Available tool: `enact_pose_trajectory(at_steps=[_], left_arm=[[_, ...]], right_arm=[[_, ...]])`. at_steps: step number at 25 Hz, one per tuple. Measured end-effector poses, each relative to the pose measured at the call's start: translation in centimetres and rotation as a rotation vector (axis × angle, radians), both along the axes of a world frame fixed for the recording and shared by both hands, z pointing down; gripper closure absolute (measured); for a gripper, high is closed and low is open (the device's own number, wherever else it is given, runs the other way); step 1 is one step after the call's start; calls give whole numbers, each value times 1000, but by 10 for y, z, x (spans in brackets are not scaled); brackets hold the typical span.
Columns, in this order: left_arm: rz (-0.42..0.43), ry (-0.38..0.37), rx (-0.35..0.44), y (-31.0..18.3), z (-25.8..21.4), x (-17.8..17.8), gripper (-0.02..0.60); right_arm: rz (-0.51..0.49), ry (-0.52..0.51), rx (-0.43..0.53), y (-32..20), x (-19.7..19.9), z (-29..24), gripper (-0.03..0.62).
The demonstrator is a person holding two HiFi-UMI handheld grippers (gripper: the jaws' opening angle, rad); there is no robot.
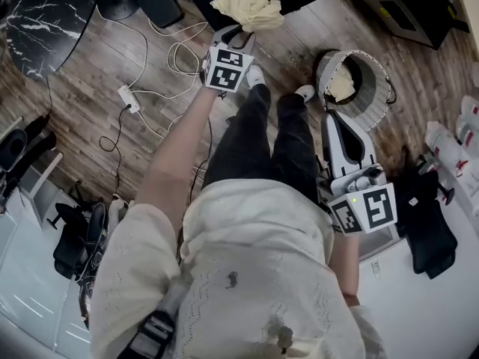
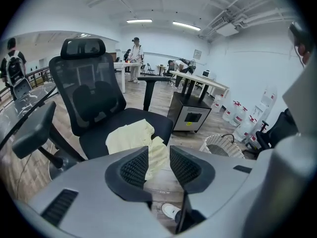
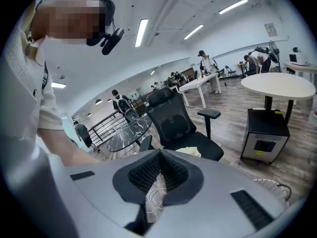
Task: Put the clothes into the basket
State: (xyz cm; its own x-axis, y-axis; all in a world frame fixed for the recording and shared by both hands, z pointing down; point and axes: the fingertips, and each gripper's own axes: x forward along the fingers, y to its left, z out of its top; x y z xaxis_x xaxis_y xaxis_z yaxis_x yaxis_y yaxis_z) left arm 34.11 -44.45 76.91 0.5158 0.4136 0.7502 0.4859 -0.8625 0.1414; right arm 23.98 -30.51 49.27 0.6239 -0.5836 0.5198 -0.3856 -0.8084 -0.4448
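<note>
Pale yellow clothes (image 1: 251,2) lie on the seat of a black office chair (image 2: 94,98), one corner hanging over the seat's front edge (image 2: 157,155). My left gripper (image 1: 233,36) points down at that corner from just short of it, jaws open, nothing between the pads (image 2: 134,168). The white woven basket (image 1: 355,88) stands on the floor to the right with a pale cloth (image 1: 343,87) inside. My right gripper (image 1: 334,117) hovers beside the basket, jaws shut and empty (image 3: 159,170). The right gripper view shows the clothes (image 3: 190,151) on the chair and the basket rim (image 3: 272,185).
A power strip with white cables (image 1: 129,98) lies on the wood floor left of the person's shoes (image 1: 256,75). A black marble table (image 1: 45,13) is at the far left, a black cabinet (image 1: 397,10) behind the basket, water bottles (image 1: 449,148) and another black chair (image 1: 430,223) at right.
</note>
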Motion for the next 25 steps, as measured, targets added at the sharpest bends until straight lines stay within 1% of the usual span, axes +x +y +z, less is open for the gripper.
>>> enact_pose_trajectory(at_steps=[4, 9, 11, 15, 18, 20, 22, 25], left_arm=[[12, -16, 31, 0, 19, 7, 434], [6, -32, 62, -2, 40, 19, 425], [23, -45, 77, -2, 48, 23, 395], [53, -65, 115, -4, 63, 31, 390], [76, -84, 142, -5, 75, 35, 384], [108, -106, 165, -5, 86, 35, 358], [133, -125, 194, -6, 96, 35, 352], [139, -130, 226, -10, 107, 39, 335]], right_arm=[[13, -2, -3, 5, 8, 12, 585], [-15, 3, -9, 5, 22, 22, 585], [-25, 13, -10, 3, 30, 24, 585], [-32, 27, -9, -1, 41, 25, 585], [-38, 20, -8, -5, 43, 30, 585], [-38, 8, -7, -6, 43, 34, 585], [-30, -2, -5, -6, 43, 38, 585], [-19, -11, -2, -5, 44, 43, 585]])
